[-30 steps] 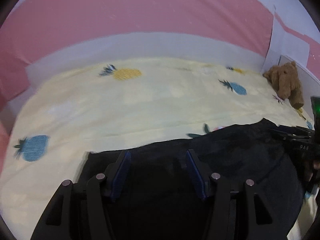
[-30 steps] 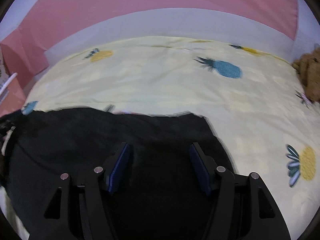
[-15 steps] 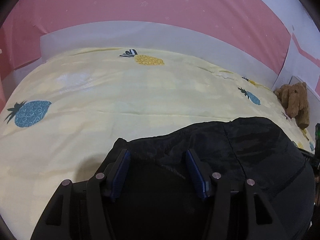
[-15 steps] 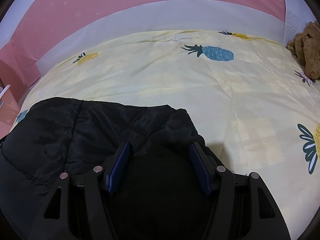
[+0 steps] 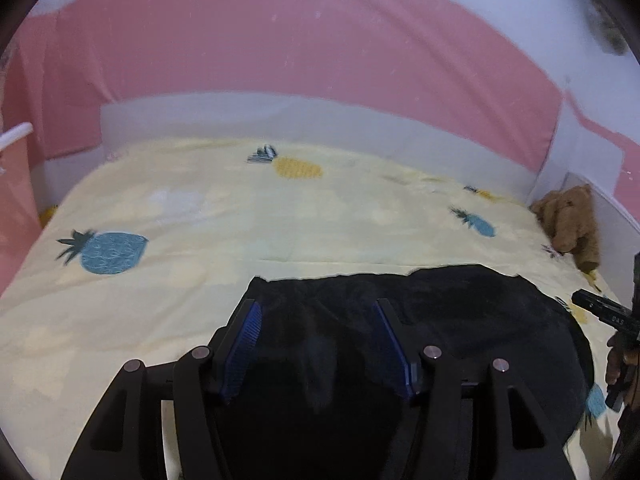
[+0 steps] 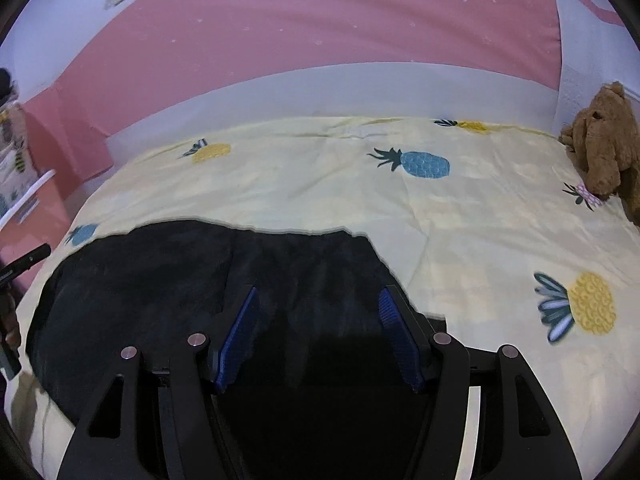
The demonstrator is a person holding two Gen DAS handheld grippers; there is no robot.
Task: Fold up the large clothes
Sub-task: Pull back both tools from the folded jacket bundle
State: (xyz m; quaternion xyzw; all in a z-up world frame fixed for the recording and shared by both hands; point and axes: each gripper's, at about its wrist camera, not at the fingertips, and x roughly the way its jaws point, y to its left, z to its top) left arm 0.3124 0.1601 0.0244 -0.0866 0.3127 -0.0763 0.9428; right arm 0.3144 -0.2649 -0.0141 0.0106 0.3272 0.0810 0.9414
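Black garment [image 5: 460,328] spread on the pineapple bedsheet [image 5: 200,216], a gripper over each near corner.

To fold cleanly, I judge both corners should be pinched at matching spots and carried level toward the garment's far edge. The left gripper [image 5: 316,320] hangs over the garment's left part, jaws wide, holding nothing; the right gripper [image 6: 318,308] hangs over its right part, jaws equally wide. A teddy bear [image 6: 604,144] sits beyond the garment's right side.

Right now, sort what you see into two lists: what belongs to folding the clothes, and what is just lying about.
Belongs to the job:
- black jacket, spread on the bed
- left gripper, jaws apart over the jacket
- right gripper, jaws apart over the jacket

Just lying about:
- teddy bear, at the bed's far right
- pineapple bedsheet under the jacket
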